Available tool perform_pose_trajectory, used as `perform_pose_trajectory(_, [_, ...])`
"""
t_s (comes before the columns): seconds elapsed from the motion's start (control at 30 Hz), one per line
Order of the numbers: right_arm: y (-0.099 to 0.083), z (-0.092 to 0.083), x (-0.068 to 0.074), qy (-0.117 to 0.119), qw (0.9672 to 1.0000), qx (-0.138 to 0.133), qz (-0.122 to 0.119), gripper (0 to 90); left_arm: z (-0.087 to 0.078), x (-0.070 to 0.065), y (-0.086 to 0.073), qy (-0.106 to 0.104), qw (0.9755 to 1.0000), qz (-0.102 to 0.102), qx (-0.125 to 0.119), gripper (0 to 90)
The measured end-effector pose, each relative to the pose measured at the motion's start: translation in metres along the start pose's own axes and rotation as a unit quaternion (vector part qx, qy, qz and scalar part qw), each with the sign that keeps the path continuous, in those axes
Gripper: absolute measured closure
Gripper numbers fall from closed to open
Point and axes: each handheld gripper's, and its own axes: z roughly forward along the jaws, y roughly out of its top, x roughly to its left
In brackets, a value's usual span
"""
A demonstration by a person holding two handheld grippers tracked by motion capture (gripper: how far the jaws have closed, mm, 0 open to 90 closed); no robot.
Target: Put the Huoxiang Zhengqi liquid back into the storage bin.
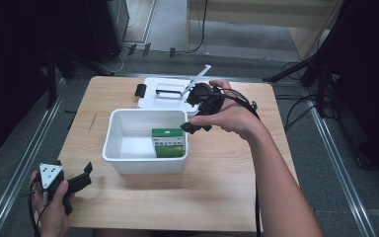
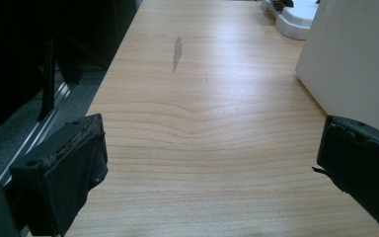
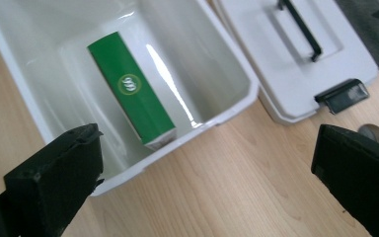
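A green box (image 1: 168, 143) with a white end panel and a round white emblem on its long face (image 3: 130, 85) lies inside the white tub (image 1: 112, 143), against the tub's right wall and toward its near right corner. It is the one item in the tub, whose floor around it is bare and glossy. The tub stands open in the middle of the wooden table (image 1: 227, 182). Its white lid (image 1: 150, 96), with a black handle and black latches, lies flat on the table just behind it.

The right gripper (image 1: 197, 111) hangs over the tub's right rim, jaws spread wide and holding nothing. The left gripper (image 1: 81, 178) rests low at the table's near left corner, apart from the tub, jaws also wide and empty.
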Motion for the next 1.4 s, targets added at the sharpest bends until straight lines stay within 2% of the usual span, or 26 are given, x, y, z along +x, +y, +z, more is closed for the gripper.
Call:
perform_pose_trajectory(0.1, [-0.013,-0.003,-0.009,-0.003,0.9995,-0.021,0.025,0.0,0.000,0.000,0.000,0.000,1.0000,-0.001,0.000,0.0])
perform_pose_trajectory(0.23, [-0.034,-0.004,-0.018,-0.010,0.9972,-0.043,0.060,0.0,0.000,0.000,0.000,0.000,1.0000,-0.002,0.000,0.0])
perform_pose_trajectory(0.33, [-0.051,-0.001,-0.023,-0.017,0.9955,-0.054,0.076,0.0,0.000,0.000,0.000,-0.001,1.0000,-0.002,0.000,0.0])
perform_pose_trajectory(0.47, [-0.074,0.003,-0.027,-0.028,0.9915,-0.080,0.098,0.0,0.000,0.001,0.000,-0.004,1.0000,-0.003,0.002,0.0])
perform_pose_trajectory(0.57, [-0.093,0.007,-0.029,-0.039,0.9872,-0.095,0.122,0.0,0.000,0.001,0.000,-0.003,1.0000,-0.004,0.002,0.0])
perform_pose_trajectory(0.67, [-0.112,0.011,-0.031,-0.055,0.9837,-0.108,0.133,0.0,0.000,0.000,0.000,-0.002,1.0000,-0.005,0.003,0.0])
perform_pose_trajectory(0.77, [-0.129,0.012,-0.030,-0.067,0.9778,-0.126,0.153,0.0,0.000,0.000,0.000,-0.005,1.0000,-0.003,0.004,0.0])
perform_pose_trajectory(0.93, [-0.157,0.016,-0.030,-0.083,0.9704,-0.147,0.173,0.0,0.000,0.000,0.000,-0.006,0.9999,-0.008,0.004,0.0])
perform_pose_trajectory(1.03, [-0.174,0.019,-0.030,-0.088,0.9659,-0.155,0.188,0.0,0.000,0.000,0.000,-0.006,0.9999,-0.008,0.004,0.0])
perform_pose_trajectory(1.17, [-0.199,0.021,-0.030,-0.102,0.9575,-0.163,0.215,0.0,0.000,0.000,0.000,-0.005,0.9999,-0.008,0.005,0.0])
perform_pose_trajectory(1.4, [-0.236,0.024,-0.029,-0.119,0.9458,-0.171,0.249,0.0,0.000,0.000,0.000,-0.004,1.0000,-0.006,0.004,0.0])
